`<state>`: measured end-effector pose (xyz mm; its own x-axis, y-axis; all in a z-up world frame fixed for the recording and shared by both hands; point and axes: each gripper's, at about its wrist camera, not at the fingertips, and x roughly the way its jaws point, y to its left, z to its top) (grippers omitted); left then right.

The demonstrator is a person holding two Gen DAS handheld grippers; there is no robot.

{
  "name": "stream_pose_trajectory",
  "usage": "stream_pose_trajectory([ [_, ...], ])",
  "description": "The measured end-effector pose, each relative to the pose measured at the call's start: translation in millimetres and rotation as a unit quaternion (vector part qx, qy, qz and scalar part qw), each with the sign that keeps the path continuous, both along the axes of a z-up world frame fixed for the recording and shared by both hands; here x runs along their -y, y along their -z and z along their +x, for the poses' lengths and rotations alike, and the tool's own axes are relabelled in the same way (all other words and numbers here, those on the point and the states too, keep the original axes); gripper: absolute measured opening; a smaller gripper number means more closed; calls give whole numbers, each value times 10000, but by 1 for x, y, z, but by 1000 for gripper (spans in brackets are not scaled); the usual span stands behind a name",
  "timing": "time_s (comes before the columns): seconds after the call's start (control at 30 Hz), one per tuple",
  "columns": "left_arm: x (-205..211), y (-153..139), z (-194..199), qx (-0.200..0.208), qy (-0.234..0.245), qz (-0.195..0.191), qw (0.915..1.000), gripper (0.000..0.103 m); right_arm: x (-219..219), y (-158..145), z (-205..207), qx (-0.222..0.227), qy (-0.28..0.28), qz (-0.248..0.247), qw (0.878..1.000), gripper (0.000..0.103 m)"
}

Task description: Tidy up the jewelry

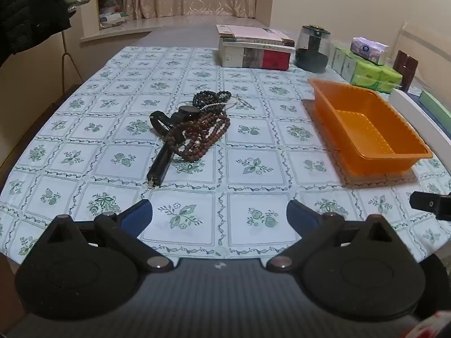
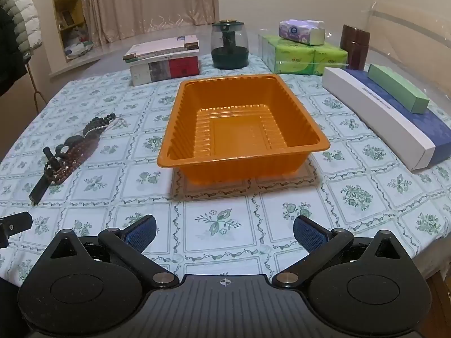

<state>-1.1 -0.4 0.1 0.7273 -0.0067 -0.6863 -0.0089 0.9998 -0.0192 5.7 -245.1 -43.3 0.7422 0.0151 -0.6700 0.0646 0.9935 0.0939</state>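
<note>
While both our grippers hang short of work, left gripper and right gripper spread wide, empty. Tangled pile of brown and black bead strands with black watch lies on floral tablecloth. Empty orange ribbed plastic tray beside it, likely destination.

I see beige curtains covering the far window above a pale sill ledge. At left stands a yellow bookshelf; jackets hang nearby against cream walls.
</note>
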Motion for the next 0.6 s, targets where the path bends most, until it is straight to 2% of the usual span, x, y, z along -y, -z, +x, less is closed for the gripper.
stream_pose_trajectory([
  [0.6,0,-3,3,-37,44,-101,9999,101,1,-4,1,32,40,-22,10000,103],
])
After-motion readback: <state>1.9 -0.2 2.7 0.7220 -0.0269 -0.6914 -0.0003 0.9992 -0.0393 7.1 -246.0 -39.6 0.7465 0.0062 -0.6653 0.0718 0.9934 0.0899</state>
